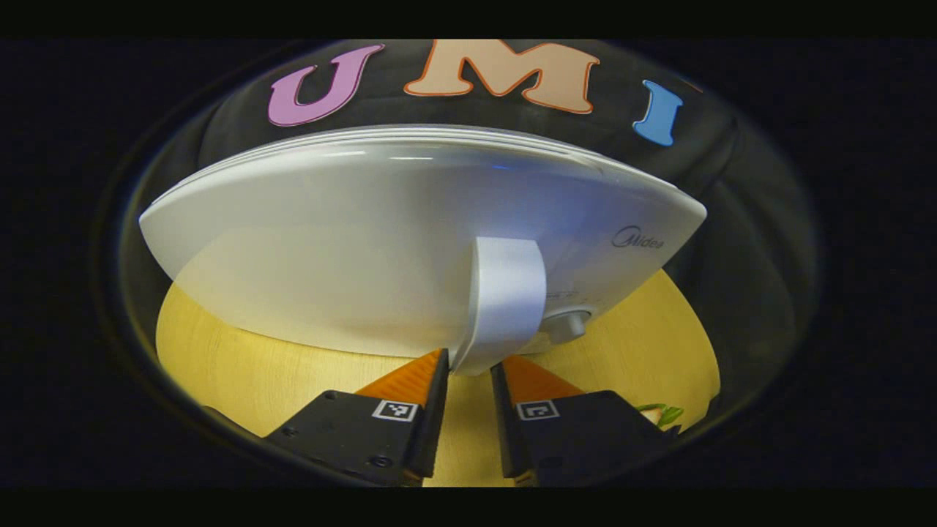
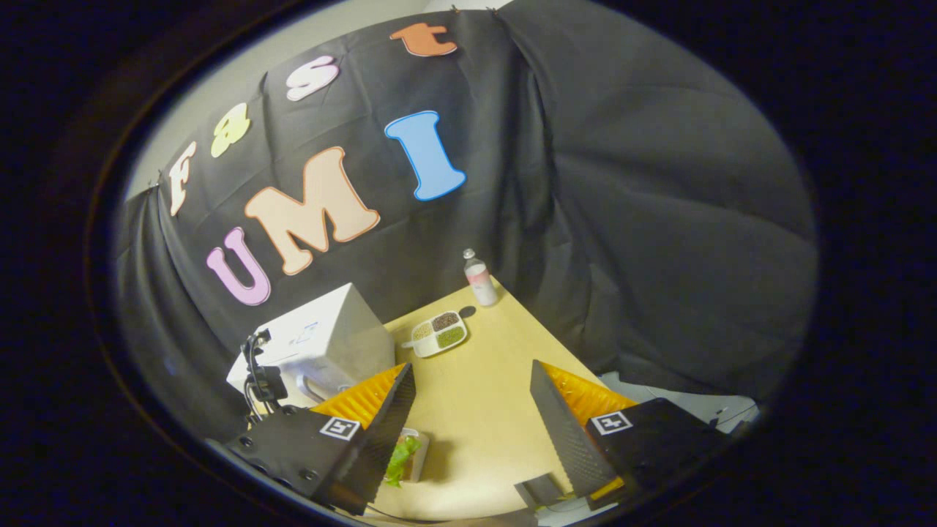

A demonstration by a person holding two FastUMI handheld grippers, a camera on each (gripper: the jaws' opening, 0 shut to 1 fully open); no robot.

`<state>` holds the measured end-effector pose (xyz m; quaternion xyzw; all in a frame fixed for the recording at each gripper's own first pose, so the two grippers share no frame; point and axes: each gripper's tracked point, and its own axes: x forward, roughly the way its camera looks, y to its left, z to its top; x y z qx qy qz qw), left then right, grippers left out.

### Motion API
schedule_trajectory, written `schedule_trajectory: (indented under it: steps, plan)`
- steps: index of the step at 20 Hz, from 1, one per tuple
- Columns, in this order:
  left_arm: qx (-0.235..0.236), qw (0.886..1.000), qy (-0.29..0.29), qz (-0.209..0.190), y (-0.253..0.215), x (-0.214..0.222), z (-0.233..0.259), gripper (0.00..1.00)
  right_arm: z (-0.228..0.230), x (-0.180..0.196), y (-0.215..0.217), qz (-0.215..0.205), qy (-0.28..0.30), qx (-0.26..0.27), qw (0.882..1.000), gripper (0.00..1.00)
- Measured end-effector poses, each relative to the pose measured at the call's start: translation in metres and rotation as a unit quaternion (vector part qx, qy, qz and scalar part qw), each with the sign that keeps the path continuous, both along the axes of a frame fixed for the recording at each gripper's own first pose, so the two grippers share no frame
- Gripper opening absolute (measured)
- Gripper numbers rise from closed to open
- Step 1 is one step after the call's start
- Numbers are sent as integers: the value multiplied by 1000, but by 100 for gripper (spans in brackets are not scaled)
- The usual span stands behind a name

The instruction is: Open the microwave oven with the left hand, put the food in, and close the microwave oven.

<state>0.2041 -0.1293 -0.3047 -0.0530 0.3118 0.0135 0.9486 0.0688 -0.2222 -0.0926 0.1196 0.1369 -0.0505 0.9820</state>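
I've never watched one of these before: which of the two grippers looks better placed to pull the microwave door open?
The left. In the left gripper view, the left gripper is right at the door handle of the microwave, fingers either side of its lower end. The right gripper hangs open above the table, far from it.

This is a staged recording booth, not a real kitchen: black cloth [image 2: 622,219] hangs in folds as the walls behind and beside a pale wooden table [image 2: 483,395]. The table carries kitchen props: a white microwave [image 1: 351,256], a divided tray [image 2: 438,333] of dry foods (grains or beans, too small to tell), a small bottle [image 2: 479,278] and a dish of greens [image 2: 404,455].
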Motion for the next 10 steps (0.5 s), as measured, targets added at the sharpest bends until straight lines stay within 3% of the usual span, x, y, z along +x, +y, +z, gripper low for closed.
schedule_trajectory:
  steps: [2,10]
  plan:
    - [6,1000,0,-1,0,2,-1,31,-3,0,-2,-2,4,2,1000,91]
    - [14,1000,9,12,1,13,-14,32,-6,2,-3,-2,3,-2,1000,91]
